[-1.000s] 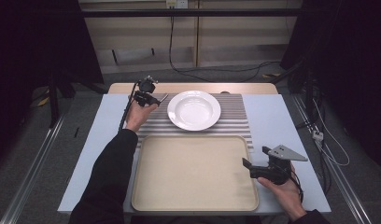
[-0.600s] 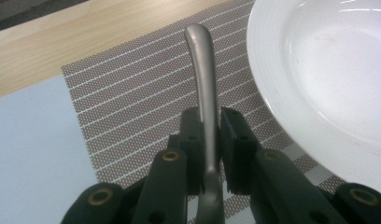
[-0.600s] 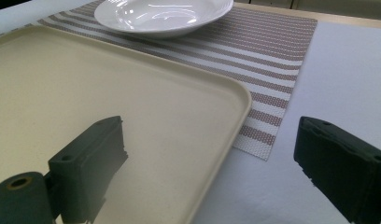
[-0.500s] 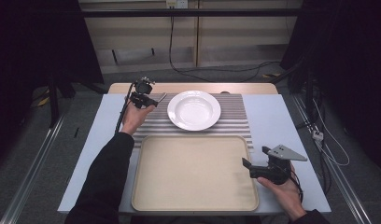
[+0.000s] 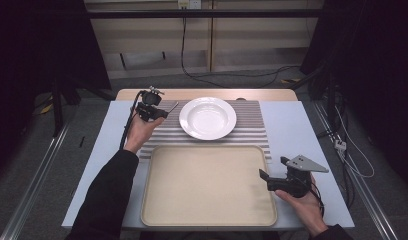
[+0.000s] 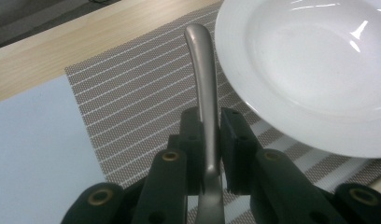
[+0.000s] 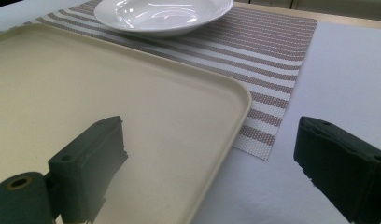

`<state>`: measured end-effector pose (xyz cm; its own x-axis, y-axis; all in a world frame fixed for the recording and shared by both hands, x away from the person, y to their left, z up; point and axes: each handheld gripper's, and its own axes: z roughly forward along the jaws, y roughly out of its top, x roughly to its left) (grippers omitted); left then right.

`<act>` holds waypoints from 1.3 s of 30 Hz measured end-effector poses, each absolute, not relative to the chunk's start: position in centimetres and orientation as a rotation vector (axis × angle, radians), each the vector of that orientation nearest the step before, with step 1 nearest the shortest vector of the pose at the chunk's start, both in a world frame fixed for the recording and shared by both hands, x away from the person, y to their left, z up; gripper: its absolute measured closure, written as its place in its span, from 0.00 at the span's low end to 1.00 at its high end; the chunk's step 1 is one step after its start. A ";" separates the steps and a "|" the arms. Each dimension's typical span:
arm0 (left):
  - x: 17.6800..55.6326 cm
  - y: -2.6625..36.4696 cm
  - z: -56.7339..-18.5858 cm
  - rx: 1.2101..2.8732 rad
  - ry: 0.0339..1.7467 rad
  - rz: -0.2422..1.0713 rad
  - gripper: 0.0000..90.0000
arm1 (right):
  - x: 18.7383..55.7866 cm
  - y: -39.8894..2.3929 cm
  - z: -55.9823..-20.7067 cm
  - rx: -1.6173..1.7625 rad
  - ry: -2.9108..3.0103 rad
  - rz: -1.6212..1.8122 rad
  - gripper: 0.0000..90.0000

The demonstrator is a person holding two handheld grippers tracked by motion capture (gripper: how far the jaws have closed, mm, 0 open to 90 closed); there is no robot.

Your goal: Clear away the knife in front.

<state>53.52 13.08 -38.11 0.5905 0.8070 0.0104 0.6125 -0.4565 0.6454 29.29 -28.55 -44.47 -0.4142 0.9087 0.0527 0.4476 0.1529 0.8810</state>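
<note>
My left gripper point(image 5: 161, 113) is held over the left end of the striped placemat point(image 5: 252, 125), shut on a grey metal utensil point(image 5: 172, 106). In the left gripper view the utensil's handle point(image 6: 202, 84) sticks out past the pads towards the rim of the white plate point(image 6: 310, 70); its working end is hidden behind the jaws. The plate point(image 5: 207, 117) sits empty on the placemat. My right gripper point(image 5: 265, 180) rests low at the right edge of the beige tray point(image 5: 207, 185), open, with the tray's corner point(image 7: 235, 98) between its jaws.
The tray lies in front of the placemat on a pale blue tabletop point(image 5: 297, 130). A strip of wood point(image 5: 202, 94) runs along the table's far edge. Dark floor and cables lie beyond.
The left hand has shifted slightly to the left, away from the plate, with the utensil still gripped. The right hand has stayed in place.
</note>
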 end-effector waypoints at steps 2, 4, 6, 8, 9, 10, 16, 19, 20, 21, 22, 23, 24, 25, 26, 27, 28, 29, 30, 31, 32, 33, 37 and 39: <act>53.0 13.1 -38.0 2.222 1.112 0.427 0.89 | 29.3 -28.5 -44.5 1.287 1.937 1.207 0.10; 52.5 13.2 -37.9 2.208 1.107 0.422 0.89 | 29.3 -28.5 -44.5 1.286 1.938 1.207 0.10; 52.0 13.3 -37.7 2.202 1.107 0.435 0.89 | 29.3 -28.5 -44.5 1.286 1.937 1.206 0.09; 51.8 13.4 -37.6 2.193 1.100 0.433 0.89 | 29.3 -28.5 -44.4 1.285 1.936 1.206 0.09; 51.5 13.5 -37.5 2.180 1.098 0.429 0.89 | 29.3 -28.5 -44.4 1.284 1.936 1.206 0.09; 51.3 13.6 -37.4 2.184 1.093 0.427 0.89 | 29.3 -28.5 -44.4 1.284 1.936 1.205 0.09; 49.2 13.2 -37.1 2.212 1.048 0.447 0.89 | 29.2 -28.4 -44.4 1.278 1.937 1.205 0.09; 48.7 13.2 -37.0 2.214 1.037 0.447 0.89 | 29.2 -28.5 -44.4 1.275 1.936 1.208 0.09; 48.4 13.3 -36.9 2.216 1.033 0.448 0.89 | 29.2 -28.5 -44.4 1.278 1.937 1.208 0.09; 48.2 13.3 -36.8 2.207 1.032 0.450 0.89 | 29.2 -28.4 -44.4 1.277 1.939 1.208 0.09; 47.8 13.5 -36.5 2.200 1.021 0.453 0.89 | 29.2 -28.4 -44.4 1.274 1.940 1.208 0.09; 47.6 13.5 -36.4 2.199 1.018 0.453 0.89 | 29.2 -28.4 -44.4 1.273 1.938 1.208 0.09; 47.6 13.5 -36.4 2.199 1.018 0.453 0.89 | 29.2 -28.4 -44.4 1.274 1.938 1.209 0.09; 47.2 13.5 -36.4 2.202 1.011 0.455 0.89 | 29.2 -28.4 -44.3 1.275 1.938 1.208 0.09; 47.2 13.5 -36.4 2.202 1.011 0.455 0.89 | 29.2 -28.4 -44.4 1.275 1.938 1.207 0.09; 46.9 13.5 -36.4 2.206 1.006 0.453 0.89 | 29.2 -28.4 -44.4 1.274 1.938 1.208 0.09; 46.5 13.4 -36.4 2.206 0.997 0.449 0.89 | 29.2 -28.4 -44.3 1.274 1.938 1.208 0.09; 46.5 13.4 -36.4 2.206 0.997 0.449 0.89 | 29.2 -28.4 -44.3 1.274 1.938 1.208 0.09; 46.0 13.4 -36.3 2.204 0.994 0.445 0.89 | 29.2 -28.4 -44.3 1.274 1.937 1.207 0.09; 45.7 13.4 -36.3 2.211 0.989 0.443 0.89 | 29.2 -28.4 -44.3 1.275 1.937 1.207 0.09; 45.5 13.4 -36.2 2.210 0.990 0.443 0.89 | 29.2 -28.4 -44.3 1.275 1.936 1.206 0.09; 45.2 13.4 -36.2 2.210 0.988 0.447 0.89 | 29.2 -28.4 -44.3 1.276 1.936 1.207 0.09; 44.5 13.3 -36.2 2.231 0.969 0.447 0.89 | 29.1 -28.4 -44.3 1.269 1.932 1.210 0.09; 44.1 13.2 -36.3 2.233 0.961 0.445 0.89 | 29.1 -28.4 -44.3 1.271 1.934 1.210 0.09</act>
<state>44.12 13.21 -36.26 0.6723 0.7387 0.0485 0.5153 -0.5141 0.6857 29.12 -28.36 -44.30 -0.4216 0.9056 0.0458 0.4369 0.1586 0.8854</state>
